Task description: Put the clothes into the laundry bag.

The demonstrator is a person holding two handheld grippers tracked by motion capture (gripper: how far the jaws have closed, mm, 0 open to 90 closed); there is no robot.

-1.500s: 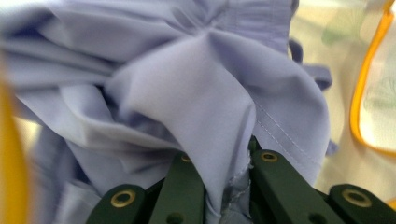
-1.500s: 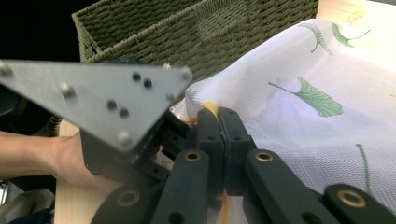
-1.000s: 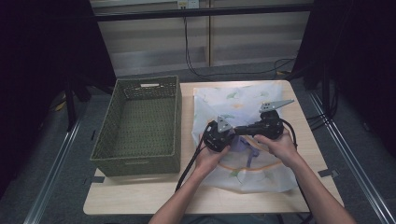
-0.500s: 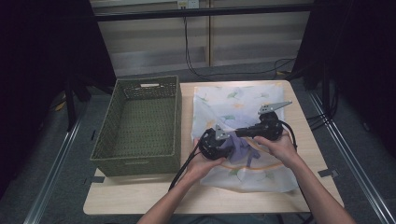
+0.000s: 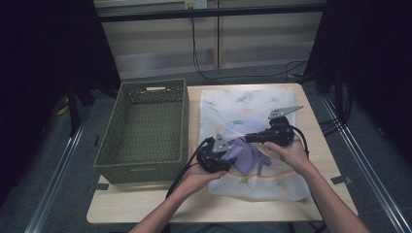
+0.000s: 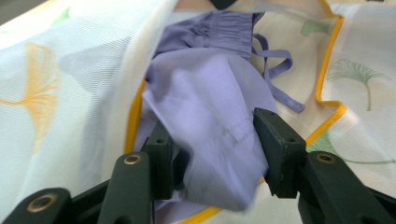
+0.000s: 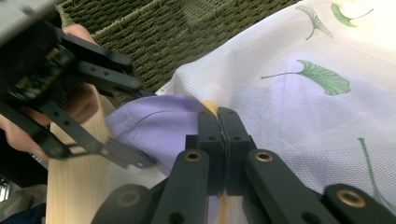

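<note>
Left fingers (image 6: 275,149) spread, just been opening, with a loose fold of the lilac woven garment (image 6: 210,107) lying between them, not pinched. Right fingers (image 7: 210,135) pressed together on the yellow-trimmed edge of the white mesh laundry bag with printed ginkgo leaves (image 7: 303,116), lifting that edge to keep the mouth open. Garment mostly inside the bag, showing purple through the mesh, one end hanging out past the trim toward the left hand. Bag spread across the pale wooden counter (image 5: 155,208), just beside the empty olive-green woven basket (image 5: 141,172).

Probably mid-way through working the garment past the bag's mouth, between grips. Next move calls for closing again on the hanging fold, clear of trim and mesh, and moving it along while keeping the right-hand pinch raised and steady.
</note>
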